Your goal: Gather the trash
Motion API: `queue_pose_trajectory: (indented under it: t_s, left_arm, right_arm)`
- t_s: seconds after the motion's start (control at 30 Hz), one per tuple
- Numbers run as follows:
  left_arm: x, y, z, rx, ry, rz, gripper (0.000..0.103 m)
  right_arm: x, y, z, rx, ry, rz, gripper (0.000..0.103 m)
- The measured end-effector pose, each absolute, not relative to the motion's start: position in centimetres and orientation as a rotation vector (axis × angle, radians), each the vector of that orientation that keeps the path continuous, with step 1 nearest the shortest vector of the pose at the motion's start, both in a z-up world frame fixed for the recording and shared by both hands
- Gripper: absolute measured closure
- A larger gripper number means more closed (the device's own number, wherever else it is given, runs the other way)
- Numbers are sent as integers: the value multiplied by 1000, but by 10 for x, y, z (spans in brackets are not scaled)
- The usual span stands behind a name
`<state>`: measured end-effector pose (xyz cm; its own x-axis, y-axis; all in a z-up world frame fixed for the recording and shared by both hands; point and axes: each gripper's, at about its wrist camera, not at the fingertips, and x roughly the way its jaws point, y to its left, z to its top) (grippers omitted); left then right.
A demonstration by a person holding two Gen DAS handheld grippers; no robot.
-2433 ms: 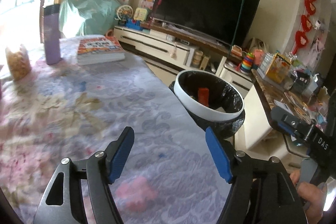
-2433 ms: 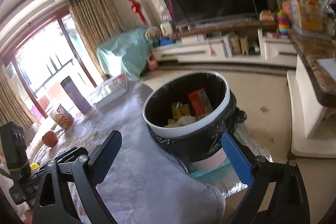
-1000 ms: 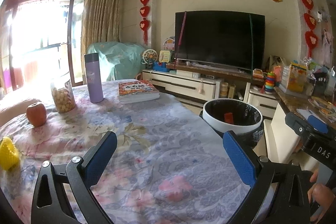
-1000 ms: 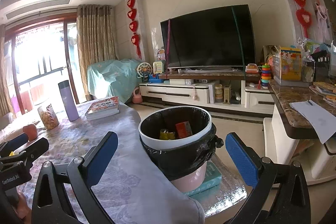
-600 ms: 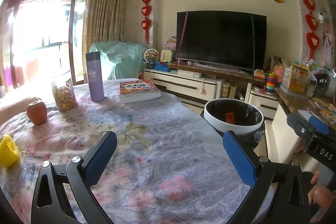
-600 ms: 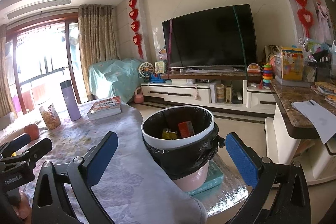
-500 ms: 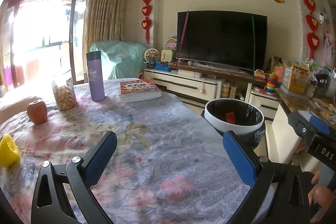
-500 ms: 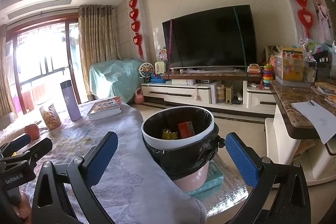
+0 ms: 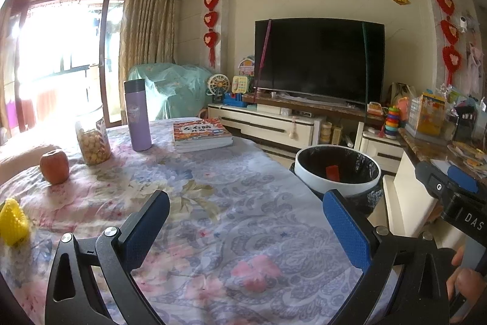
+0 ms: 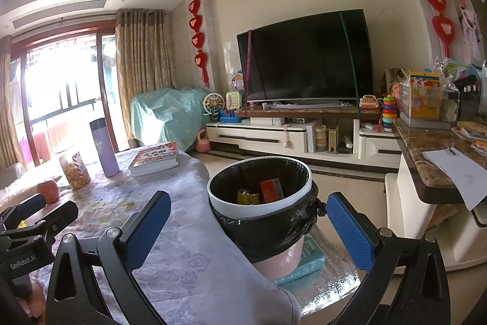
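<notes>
A trash bin [image 10: 258,210] with a white rim and black liner stands beside the table's right edge; it holds an orange-red packet [image 10: 271,188] and a yellow wrapper [image 10: 247,197]. The bin also shows in the left wrist view [image 9: 338,172]. My left gripper [image 9: 246,229] is open and empty above the flowered tablecloth [image 9: 197,203]. My right gripper [image 10: 248,229] is open and empty, in front of the bin and level with it. The left gripper's body shows in the right wrist view at the far left [image 10: 33,221].
On the table stand a purple flask [image 9: 137,114], a snack jar [image 9: 92,142], an apple [image 9: 54,166], a stack of books [image 9: 201,133] and a yellow object [image 9: 12,223]. A TV cabinet [image 10: 274,136] and a marble counter [image 10: 432,160] lie beyond the bin.
Both grippers pulled back and levelled from a close, downward look at the bin and table, then held nearly still over the last second. Both stayed open and empty.
</notes>
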<state>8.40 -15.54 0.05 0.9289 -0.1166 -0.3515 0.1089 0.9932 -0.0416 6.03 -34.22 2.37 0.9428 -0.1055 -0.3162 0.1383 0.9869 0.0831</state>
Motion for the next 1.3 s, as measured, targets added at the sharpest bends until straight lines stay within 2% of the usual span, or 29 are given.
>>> queue_pose_trajectory:
  t_s: [1.3]
  left_arm:
    - [84,-157,1,-12,362,-119,1]
  right_arm:
    - [60,-339,24,108,314,-117,0]
